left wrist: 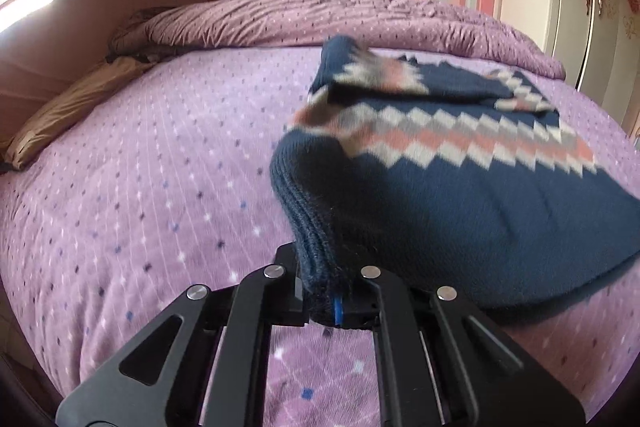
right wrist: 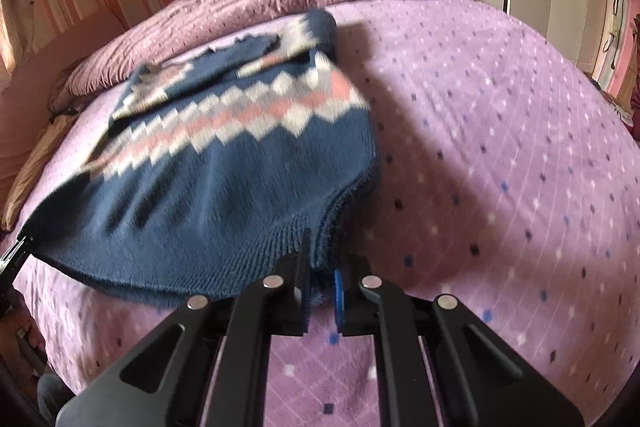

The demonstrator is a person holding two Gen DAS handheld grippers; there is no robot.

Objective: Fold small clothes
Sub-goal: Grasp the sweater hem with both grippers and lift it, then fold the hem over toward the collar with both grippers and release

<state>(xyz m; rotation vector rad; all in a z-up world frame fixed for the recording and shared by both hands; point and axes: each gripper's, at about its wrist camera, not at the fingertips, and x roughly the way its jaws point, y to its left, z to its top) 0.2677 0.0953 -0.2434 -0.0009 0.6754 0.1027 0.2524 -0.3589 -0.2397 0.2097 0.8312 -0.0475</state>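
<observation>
Navy knit sweater (left wrist: pixel 460 195) pinched at both hem corners, near edge raised off the lilac bed (left wrist: pixel 140 167).

Each corner is clamped: the left claw (left wrist: pixel 334 301) is pressed together on the ribbed hem at one side, the right claw (right wrist: pixel 322 293) on the other, while the far part with folded sleeves lies on the bedspread. To fold well, I judge both corners should travel level and together toward the collar, keeping the hem taut so the zigzag band stays square, then be laid down before letting go.
</observation>
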